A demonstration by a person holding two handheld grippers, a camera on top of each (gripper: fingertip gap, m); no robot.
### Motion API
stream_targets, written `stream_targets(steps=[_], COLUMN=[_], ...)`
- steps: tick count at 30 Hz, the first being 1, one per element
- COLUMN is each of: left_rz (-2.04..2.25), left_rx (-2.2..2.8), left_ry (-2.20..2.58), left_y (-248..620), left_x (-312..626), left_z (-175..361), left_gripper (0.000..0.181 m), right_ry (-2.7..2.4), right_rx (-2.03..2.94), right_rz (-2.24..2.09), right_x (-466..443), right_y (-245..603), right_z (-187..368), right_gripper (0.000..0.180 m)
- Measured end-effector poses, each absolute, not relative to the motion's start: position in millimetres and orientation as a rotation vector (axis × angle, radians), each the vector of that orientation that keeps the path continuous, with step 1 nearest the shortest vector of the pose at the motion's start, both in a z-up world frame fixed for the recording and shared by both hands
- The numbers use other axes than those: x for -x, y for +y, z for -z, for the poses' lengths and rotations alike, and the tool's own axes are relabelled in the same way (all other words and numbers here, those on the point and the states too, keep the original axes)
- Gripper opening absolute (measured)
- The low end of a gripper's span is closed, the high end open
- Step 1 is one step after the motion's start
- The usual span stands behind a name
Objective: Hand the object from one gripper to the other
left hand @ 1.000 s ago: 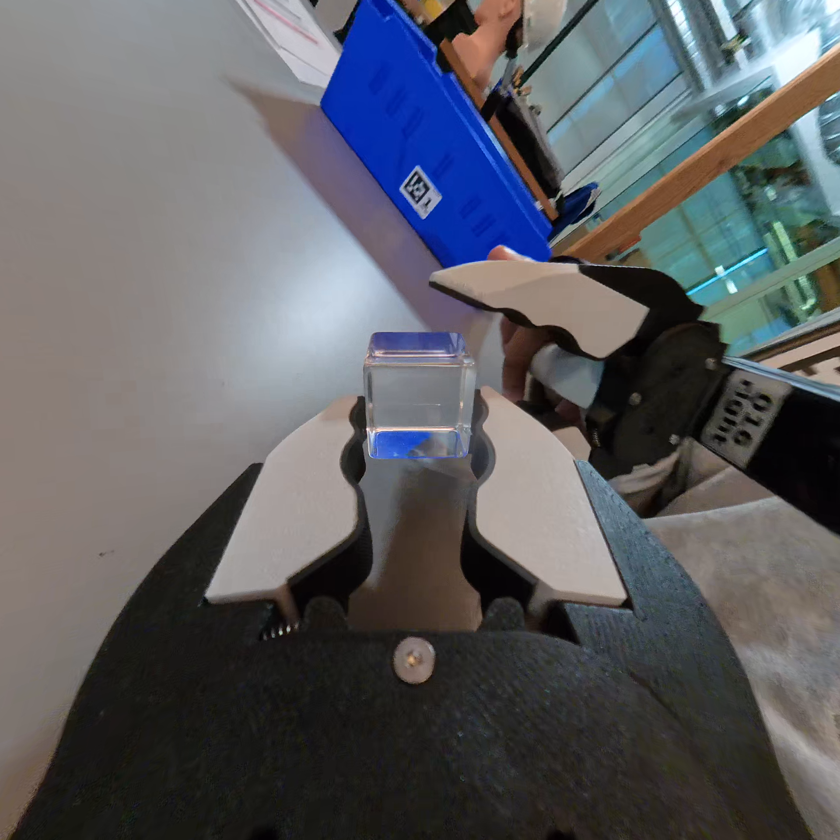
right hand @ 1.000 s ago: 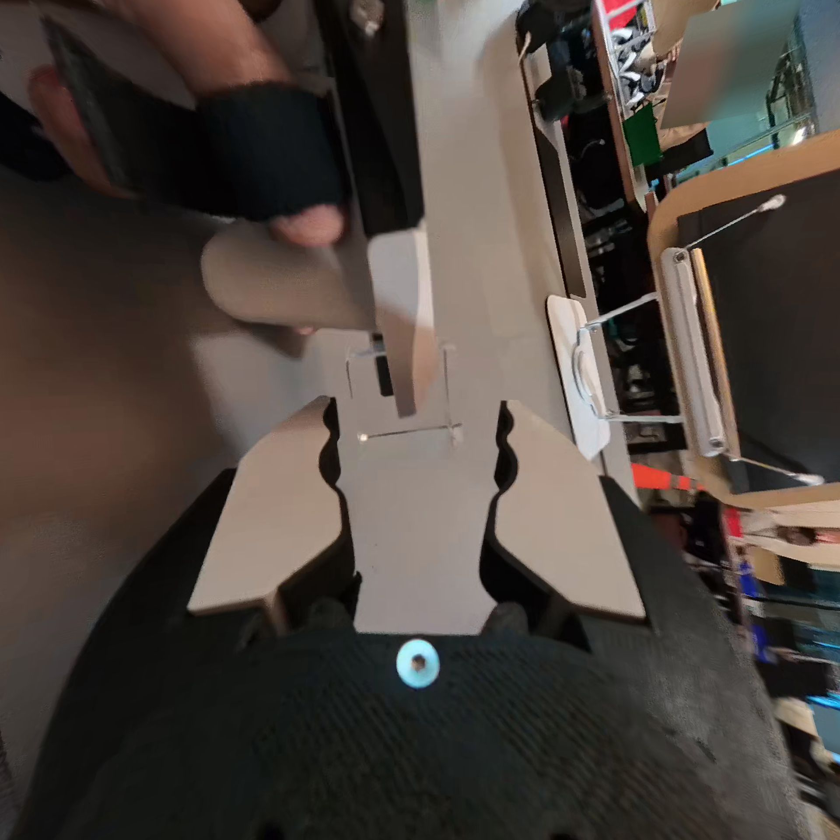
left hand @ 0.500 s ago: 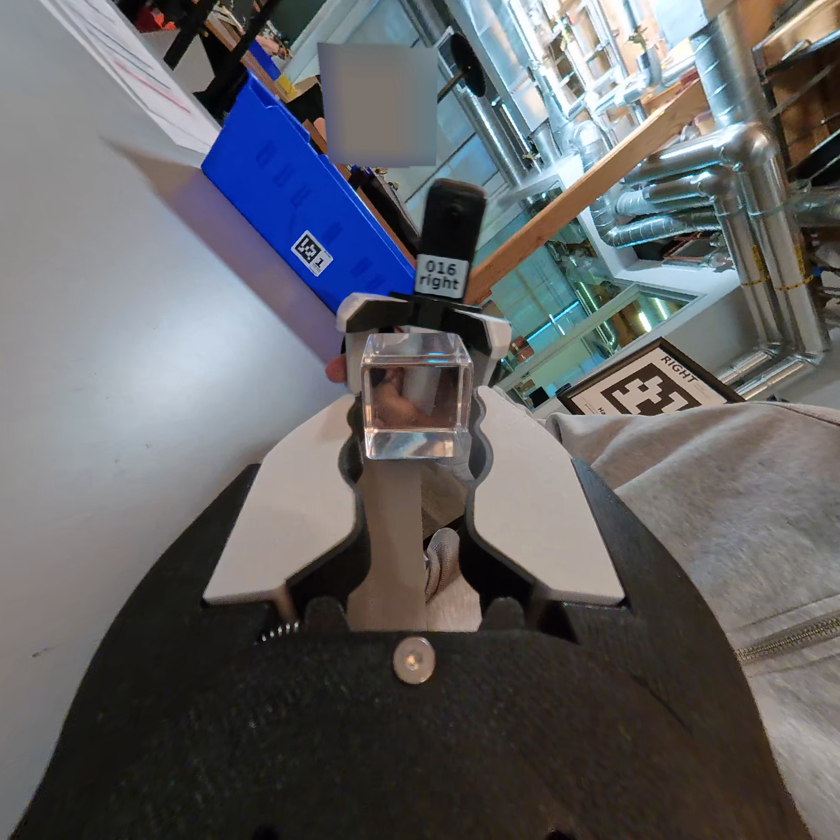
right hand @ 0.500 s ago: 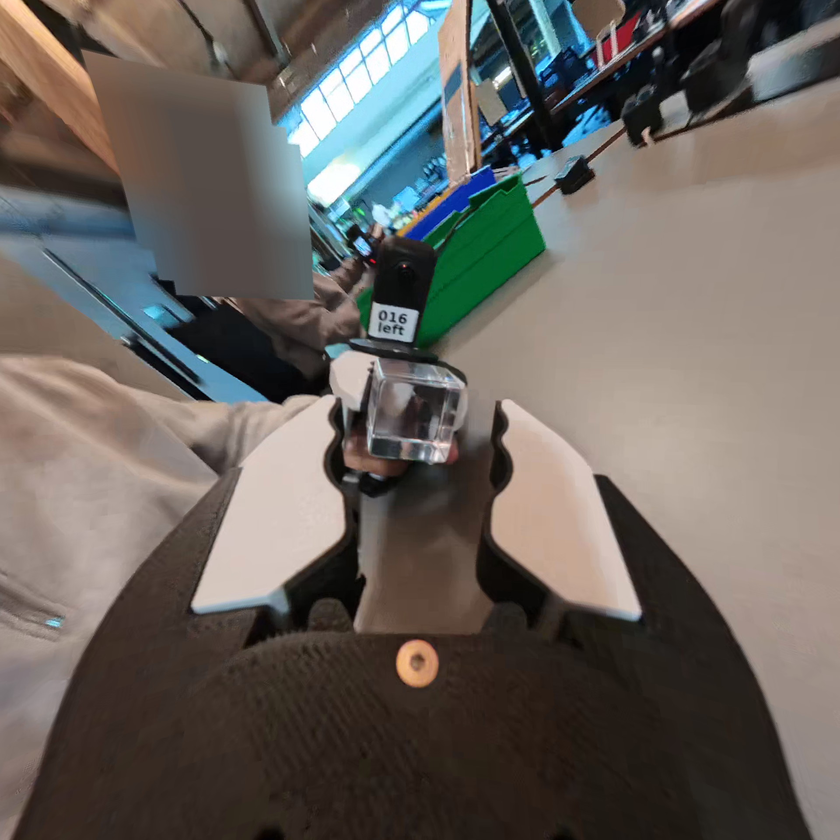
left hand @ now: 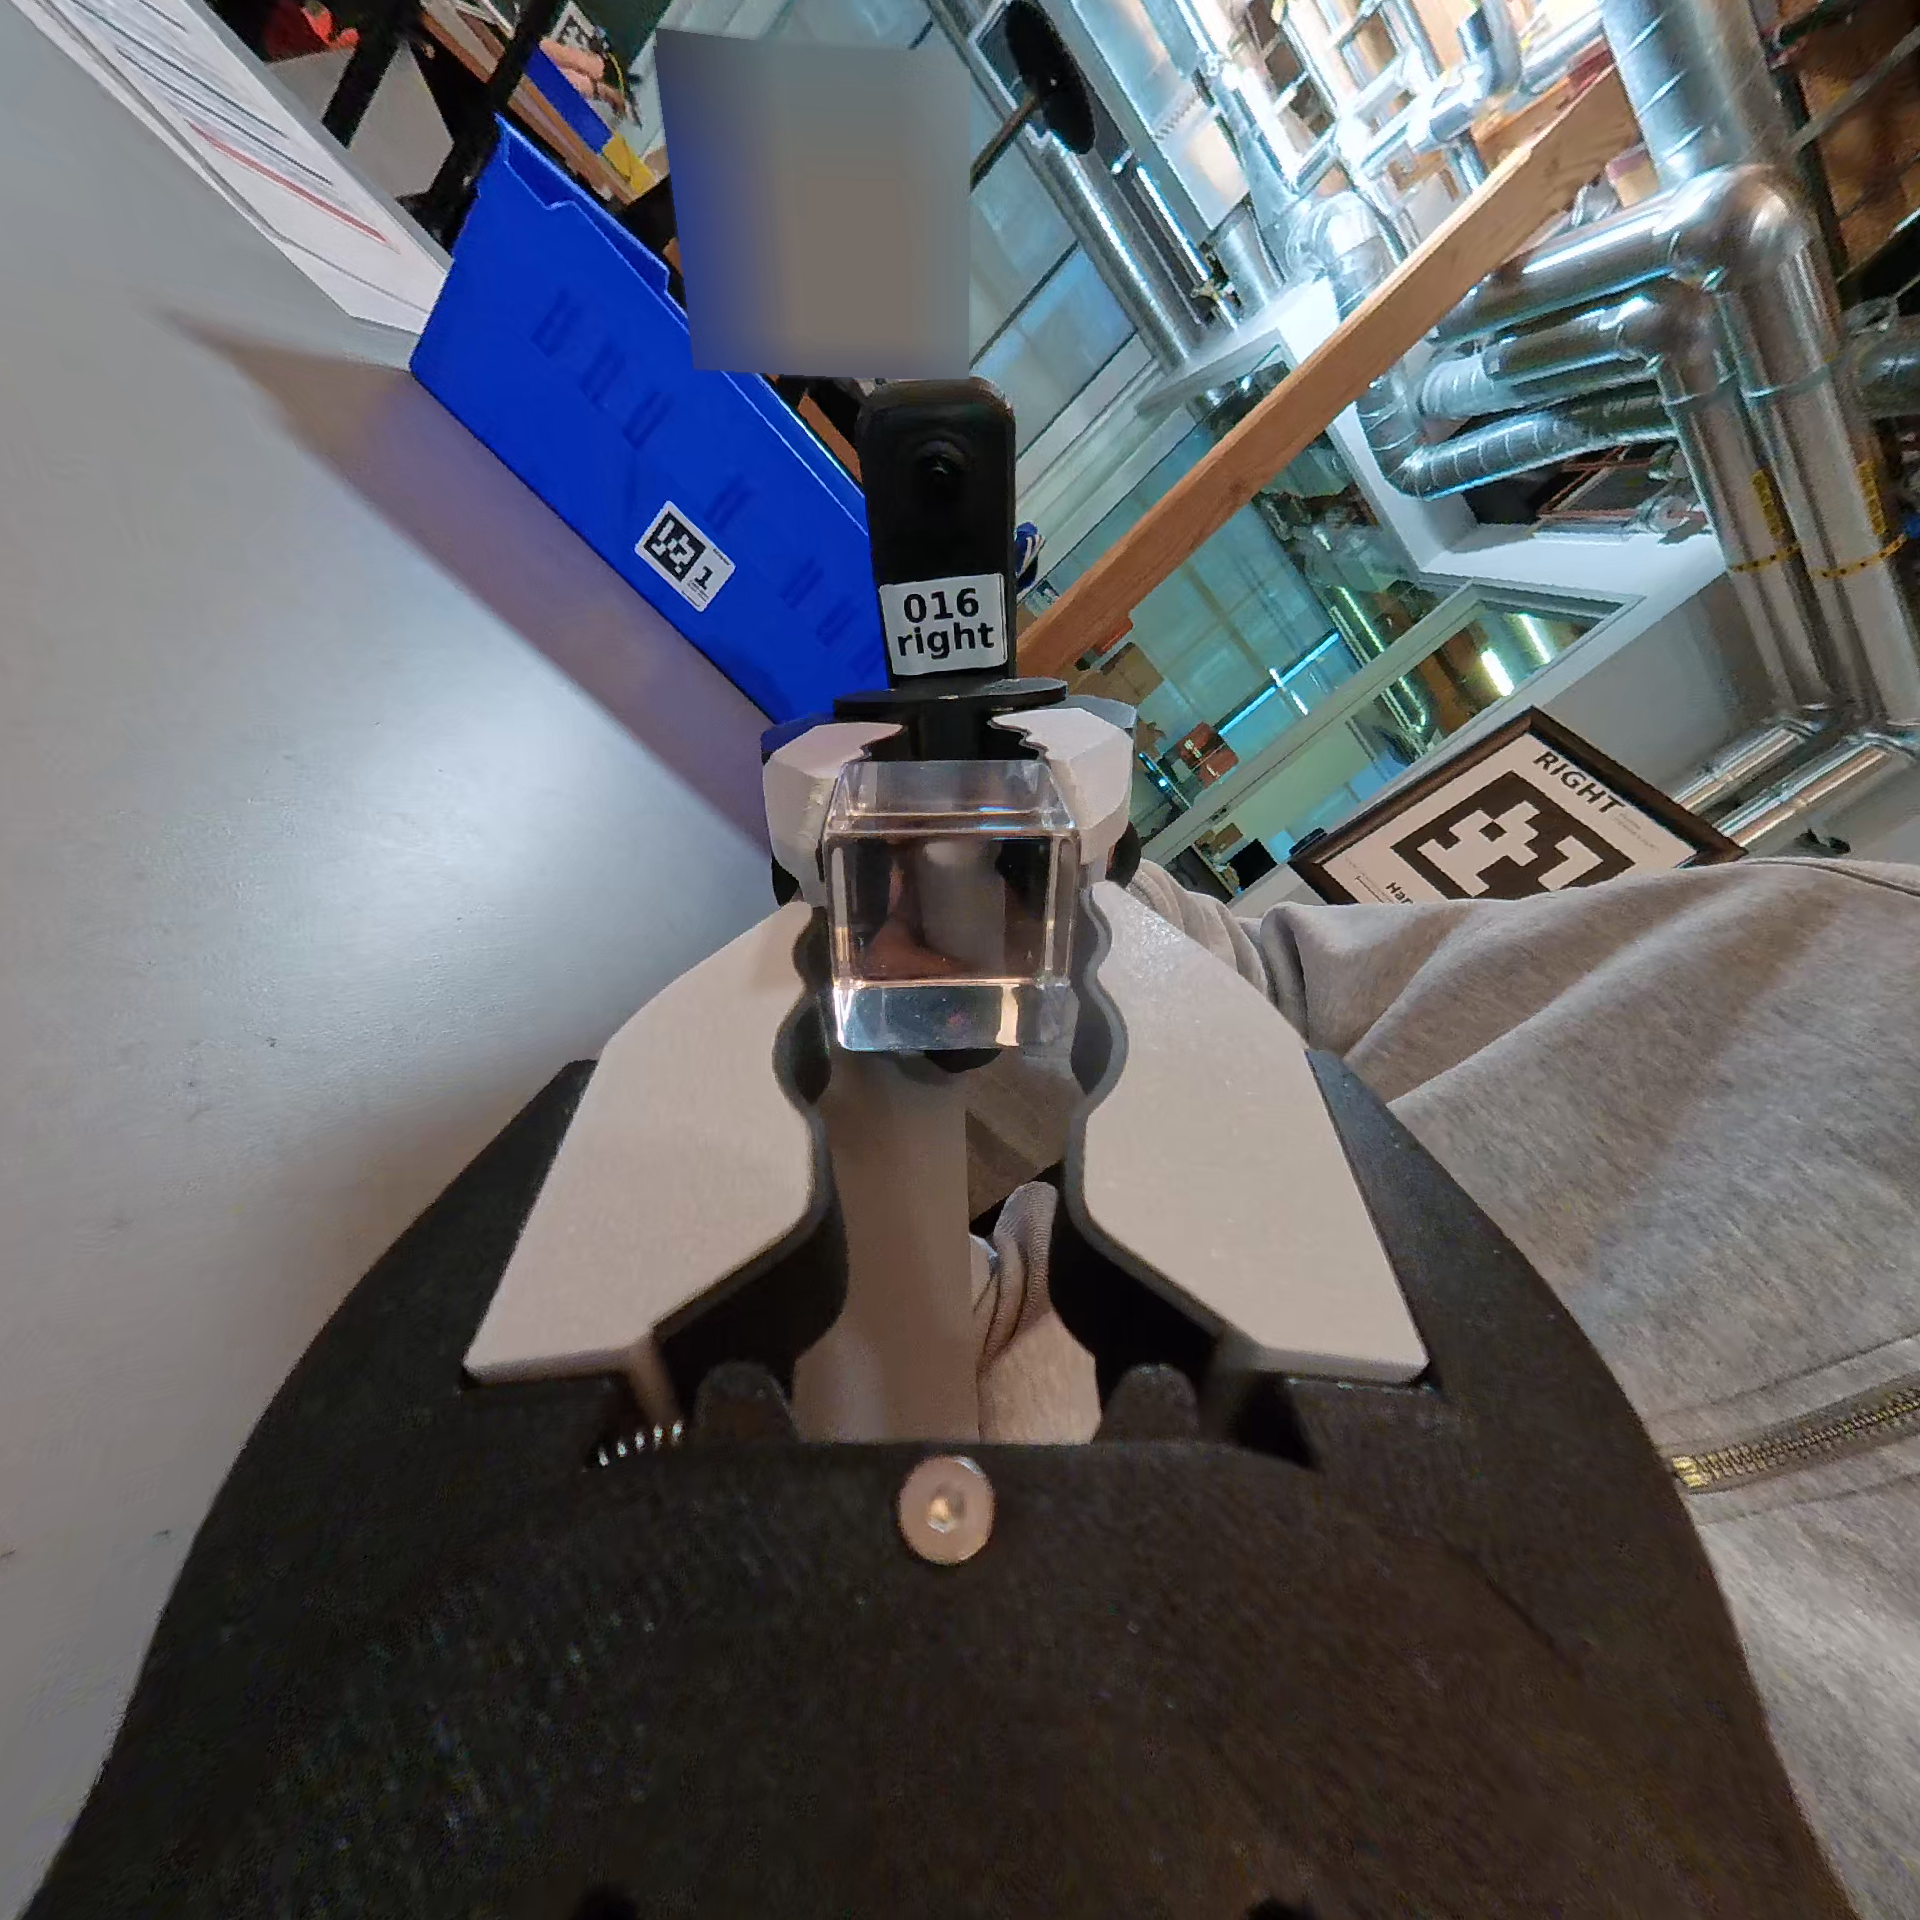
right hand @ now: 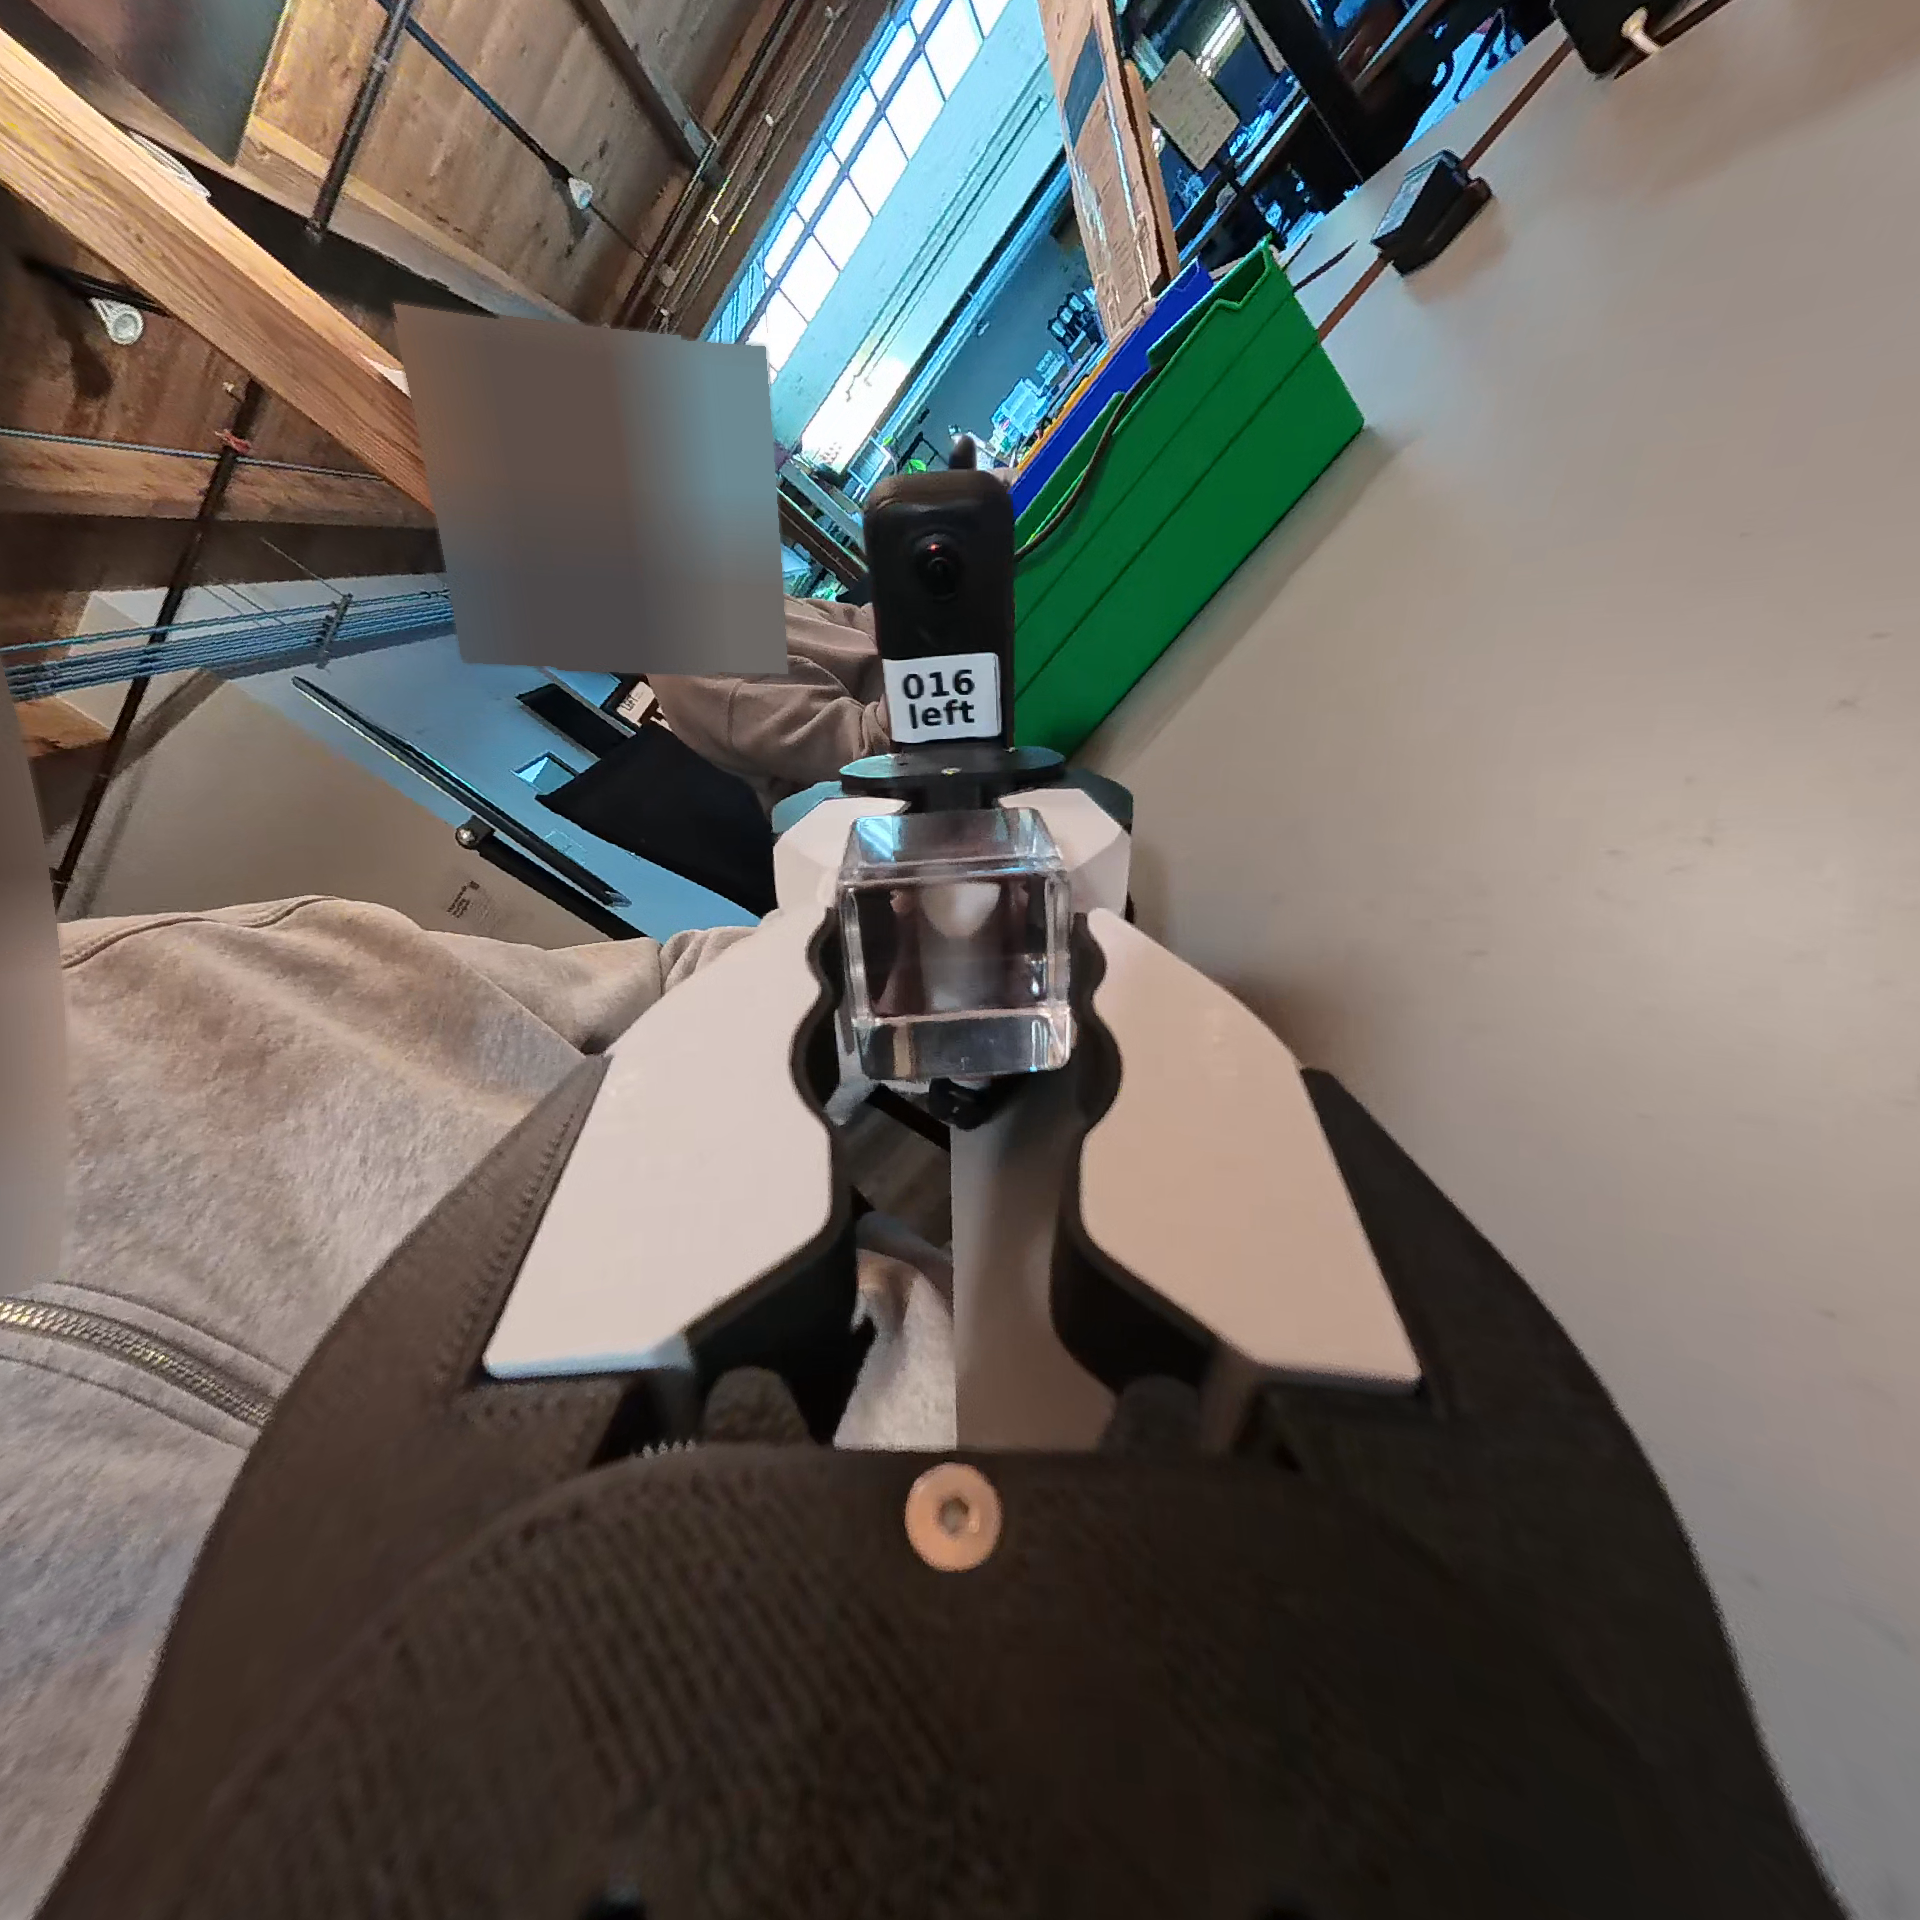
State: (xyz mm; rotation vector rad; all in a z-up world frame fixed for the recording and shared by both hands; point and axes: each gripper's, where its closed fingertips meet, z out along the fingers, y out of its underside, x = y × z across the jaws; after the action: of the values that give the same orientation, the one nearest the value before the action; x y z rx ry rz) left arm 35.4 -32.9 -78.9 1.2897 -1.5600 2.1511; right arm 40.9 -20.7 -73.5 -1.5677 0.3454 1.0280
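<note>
Workshop counter (left hand: 260,883) behind. Clear acrylic cube (left hand: 948,914) mid-frame, pinched by left tool (left hand: 948,961); right tool (right hand: 961,971) faces it nose-to-nose, fingers flanking cube, contact uncertain, apparently aligned for takeover.

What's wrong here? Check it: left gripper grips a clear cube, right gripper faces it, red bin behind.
The bin's colour: the left wrist view shows a blue bin behind, not red. The left gripper grips the clear cube; the right gripper faces it.
</note>
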Motion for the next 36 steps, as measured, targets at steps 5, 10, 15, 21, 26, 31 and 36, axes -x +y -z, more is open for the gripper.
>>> stream_targets(steps=[5,10,15,21,26,31,36], left_rz=[-2.132,-2.140,-2.146,-2.135,-2.137,-2.169,-2.217], left_rx=[-1.277,-1.276,-1.278,-1.280,-1.271,-1.286,-1.343], left_ry=[-1.603,-1.552,-1.572,-1.521,-1.513,-1.494,-1.481], left_y=[-40,-39,-39,-39,-41,-40,-29], left_x=[-33,-34,-33,-34,-33,-35,-41], left_z=[81,79,79,80,79,78,77], left_gripper=[0.045,0.045,0.045,0.045,0.045,0.044,0.057], right_ry=[0.386,0.395,0.386,0.380,0.372,0.378,0.445], right_rx=[1.509,1.515,1.502,1.518,1.550,1.550,1.479], right_rz=[-1.093,-1.084,-1.090,-1.070,-1.043,-1.028,-1.027], right_x=[-37,-37,-37,-35,-35,-38,-61], right_y=[-18,-17,-18,-16,-17,-18,-25], right_z=[71,71,70,73,72,71,65], right_gripper=[0.047,0.046,0.046,0.048,0.045,0.045,0.045])
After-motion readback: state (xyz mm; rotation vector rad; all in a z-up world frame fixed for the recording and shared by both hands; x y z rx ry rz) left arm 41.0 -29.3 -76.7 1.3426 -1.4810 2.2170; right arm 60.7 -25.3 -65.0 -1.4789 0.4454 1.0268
